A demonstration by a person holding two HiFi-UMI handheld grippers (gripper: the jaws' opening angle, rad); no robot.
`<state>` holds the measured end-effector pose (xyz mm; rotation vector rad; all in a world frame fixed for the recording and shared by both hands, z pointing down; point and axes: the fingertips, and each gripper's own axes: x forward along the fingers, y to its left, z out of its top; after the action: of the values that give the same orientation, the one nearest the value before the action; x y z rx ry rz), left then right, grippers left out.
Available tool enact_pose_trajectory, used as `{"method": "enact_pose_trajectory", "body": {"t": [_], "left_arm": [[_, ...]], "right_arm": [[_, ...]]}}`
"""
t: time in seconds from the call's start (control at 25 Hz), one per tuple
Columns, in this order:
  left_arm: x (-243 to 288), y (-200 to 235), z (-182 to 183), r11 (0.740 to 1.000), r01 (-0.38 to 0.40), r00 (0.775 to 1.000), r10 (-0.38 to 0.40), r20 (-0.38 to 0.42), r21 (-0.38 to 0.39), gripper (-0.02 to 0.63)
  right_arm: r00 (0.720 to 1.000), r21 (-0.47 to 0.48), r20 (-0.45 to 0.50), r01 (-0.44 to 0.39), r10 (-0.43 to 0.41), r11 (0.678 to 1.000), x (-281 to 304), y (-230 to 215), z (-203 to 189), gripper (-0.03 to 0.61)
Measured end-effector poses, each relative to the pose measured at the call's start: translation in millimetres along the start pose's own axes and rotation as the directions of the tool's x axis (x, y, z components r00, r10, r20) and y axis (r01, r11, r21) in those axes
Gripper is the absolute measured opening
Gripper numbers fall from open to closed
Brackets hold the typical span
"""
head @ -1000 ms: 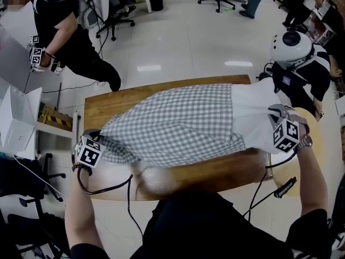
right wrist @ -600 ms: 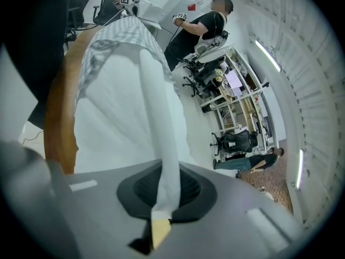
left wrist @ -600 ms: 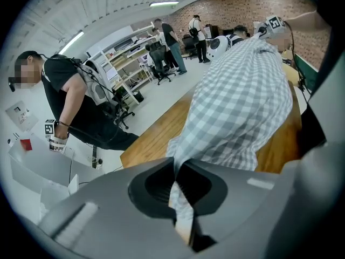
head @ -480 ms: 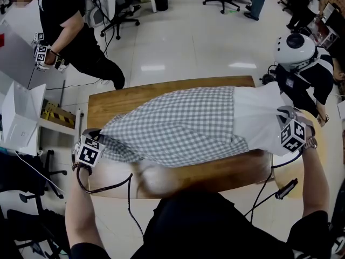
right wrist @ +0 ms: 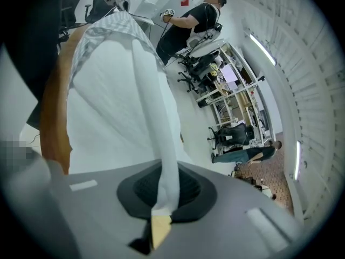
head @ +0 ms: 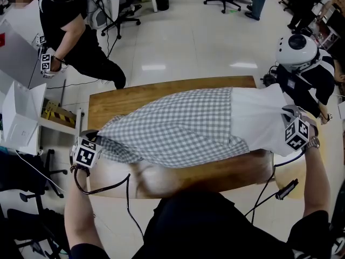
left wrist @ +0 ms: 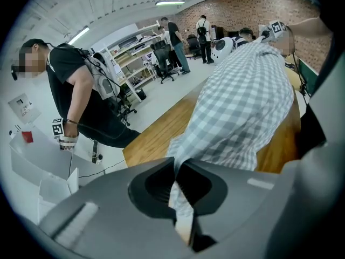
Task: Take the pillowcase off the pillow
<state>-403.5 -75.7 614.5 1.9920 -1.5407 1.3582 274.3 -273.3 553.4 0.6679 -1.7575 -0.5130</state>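
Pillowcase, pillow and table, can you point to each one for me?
pillowcase [head: 178, 125], head view, middle of the checked cloth.
pillow [head: 256, 117], head view, white end sticking out of the case.
table [head: 110, 106], head view, bare wood near its far left corner.

soft grey-checked cloth pillowcase [head: 178, 124] over a smooth white cloth pillow [head: 259, 117]; the worktop [head: 116, 104] is polished wood; the floor [head: 188, 42] is glossy, pale.
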Motion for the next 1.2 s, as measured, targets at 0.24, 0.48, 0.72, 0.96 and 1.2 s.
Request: {"method": "enact_pose_trajectory", "body": {"t": [0.24,0.48,0.72,0.96,1.2], "left_arm": [[-3.4,6.1,-10.6,0.999,-0.001,1.0,0.0,-0.012,-0.032,0.009],[-6.8,14.0,-16.6,0.999,-0.009,1.0,0.008,-0.019,-0.051,0.009],[-7.7,22.6,-23.7,0.998,-0.019,0.999,0.016,-0.034,-0.064,0.009],[6.0,8.1,-21.6,1.0,0.003,0.998,-0.003,-0.055,-0.001,0.009],[20.8,-12.3,-8.8,0.995,0.035,0.999,-0.032,-0.041,0.092,0.027]], "right_arm": [[1.0,0.023,-0.017,0.018,-0.017,1.0,3.0,-2.1,-7.0,0.006],[0.999,0.046,-0.031,0.019,-0.017,0.999,8.3,-2.6,-15.0,0.006],[0.999,0.057,-0.039,0.007,-0.005,0.998,14.1,1.8,-15.7,0.006],[0.999,0.048,-0.032,-0.04,0.042,0.998,24.8,19.5,-9.5,0.008],[0.995,0.003,0.003,-0.104,0.104,0.995,31.2,41.4,6.7,0.079]]}}
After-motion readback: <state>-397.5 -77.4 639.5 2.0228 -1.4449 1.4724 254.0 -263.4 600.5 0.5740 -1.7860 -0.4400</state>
